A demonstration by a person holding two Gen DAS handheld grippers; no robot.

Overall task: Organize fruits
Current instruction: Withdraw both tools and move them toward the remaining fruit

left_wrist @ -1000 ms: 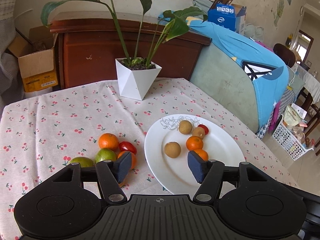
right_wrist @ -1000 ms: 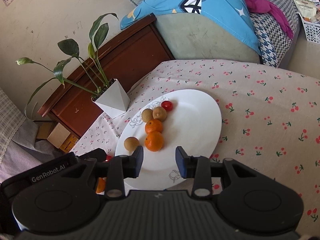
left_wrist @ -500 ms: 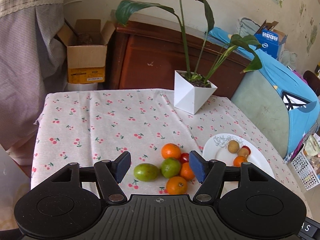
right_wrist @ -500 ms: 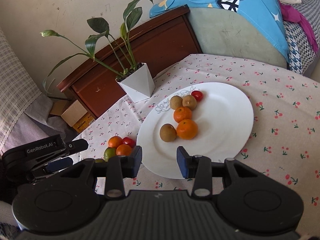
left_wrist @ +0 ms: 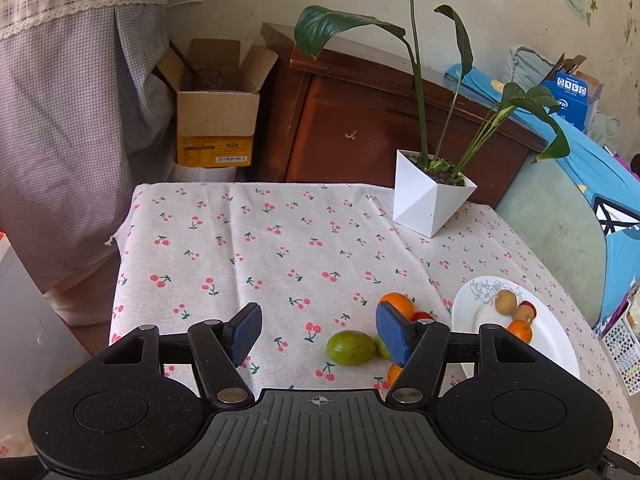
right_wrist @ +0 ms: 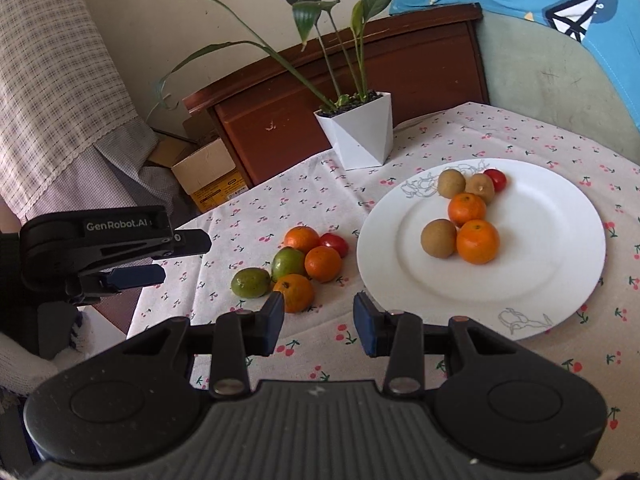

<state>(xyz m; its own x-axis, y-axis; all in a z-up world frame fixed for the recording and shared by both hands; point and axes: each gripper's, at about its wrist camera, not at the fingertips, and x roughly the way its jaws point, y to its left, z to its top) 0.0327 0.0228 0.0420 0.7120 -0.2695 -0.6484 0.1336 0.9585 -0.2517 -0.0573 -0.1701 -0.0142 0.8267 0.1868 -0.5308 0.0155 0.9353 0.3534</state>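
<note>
While both grippers, left (left_wrist: 318,330) closing & right (right_wrist: 319,322), hover open w/ nothing between, cherry-print cloth (left_wrist: 280,248) covers table by wooden cabinet (left_wrist: 360,120).

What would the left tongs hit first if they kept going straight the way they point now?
Probably the bare tablecloth: the left tongs are open and empty, aimed left of the green fruit, which sits off to the side. Depth is hard to judge.

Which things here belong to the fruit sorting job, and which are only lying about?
Part of the job:
- white plate holding three kiwis, two oranges and one tomato
- loose fruit pile on the cloth: three oranges, two green fruits, one tomato
- left gripper and right gripper, both empty

Only lying about:
- potted plant
- cardboard box
</note>
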